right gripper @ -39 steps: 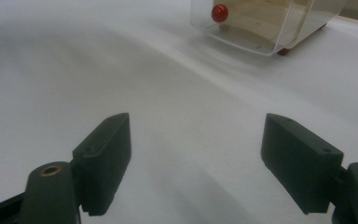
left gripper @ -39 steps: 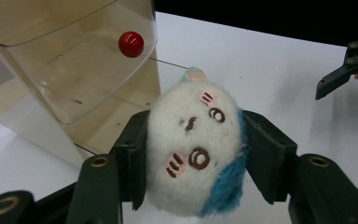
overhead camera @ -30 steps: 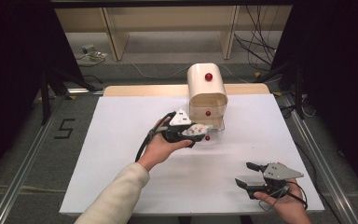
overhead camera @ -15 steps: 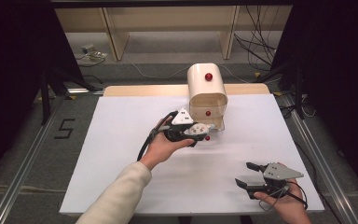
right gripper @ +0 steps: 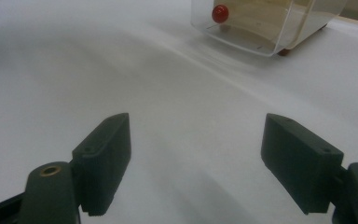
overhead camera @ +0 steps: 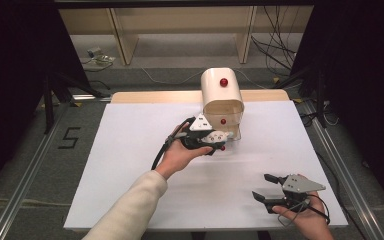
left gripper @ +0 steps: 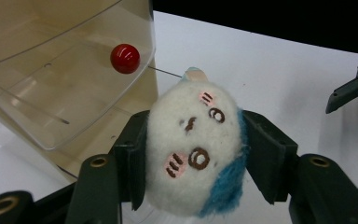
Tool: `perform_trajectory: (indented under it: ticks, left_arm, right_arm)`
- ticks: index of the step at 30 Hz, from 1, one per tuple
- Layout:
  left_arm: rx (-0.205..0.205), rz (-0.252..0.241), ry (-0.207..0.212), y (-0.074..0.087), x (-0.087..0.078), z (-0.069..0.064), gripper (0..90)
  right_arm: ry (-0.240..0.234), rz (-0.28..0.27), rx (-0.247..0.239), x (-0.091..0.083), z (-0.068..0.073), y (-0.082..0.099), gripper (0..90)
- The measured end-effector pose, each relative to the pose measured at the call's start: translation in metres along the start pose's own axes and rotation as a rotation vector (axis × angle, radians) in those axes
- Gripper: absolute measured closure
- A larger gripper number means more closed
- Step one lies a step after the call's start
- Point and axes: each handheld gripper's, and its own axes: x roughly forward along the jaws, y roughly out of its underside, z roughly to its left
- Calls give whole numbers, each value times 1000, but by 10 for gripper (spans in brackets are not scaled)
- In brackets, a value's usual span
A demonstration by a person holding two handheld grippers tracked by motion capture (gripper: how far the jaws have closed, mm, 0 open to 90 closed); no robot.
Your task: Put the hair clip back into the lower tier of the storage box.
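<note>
Left gripper view has my left tool [left gripper: 193, 161] clamped on the plush toy [left gripper: 196, 154], the clear box's [left gripper: 70, 60] open mouth just ahead; right tool [right gripper: 196, 163] idles wide open, far off.

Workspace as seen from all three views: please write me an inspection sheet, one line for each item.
Surface: white table top, bare around the work.
Job's things: white plush toy with blue hair; cream bread box with clear drawer and red knobs.
Clutter: nothing seen.
Grippers: left gripper shut on the plush toy, at the drawer front; right gripper open, holding nothing, near the front edge.
Cables: black cable trails from the left gripper; loose cables on the floor behind.
Surroundings: wooden frame, dark curtains, floor mark "5".
</note>
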Motion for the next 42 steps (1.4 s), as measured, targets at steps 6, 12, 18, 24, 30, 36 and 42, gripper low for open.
perform_trajectory:
  ticks: [6,12,18,24,30,36,42]
  left_arm:
    - [-17,7,-10,-2,6,2,456]
    - [-40,19,-20,-4,11,4,454]
    - [-55,25,-30,-7,17,4,448]
    - [-69,43,-34,-8,23,5,442]
    - [-83,47,-43,-9,28,6,432]
    - [-94,56,-60,-9,31,8,418]
    - [-93,62,-73,-9,35,7,386]
  right_arm:
    - [-2,-2,-3,0,0,0,250]
    - [-1,1,-4,0,0,0,250]
    - [-1,4,-1,0,0,0,249]
    - [-1,6,0,0,0,0,248]
    - [-3,3,-6,1,-1,0,247]
    - [-3,2,-3,1,-1,1,246]
    - [-3,1,-1,1,-1,1,245]
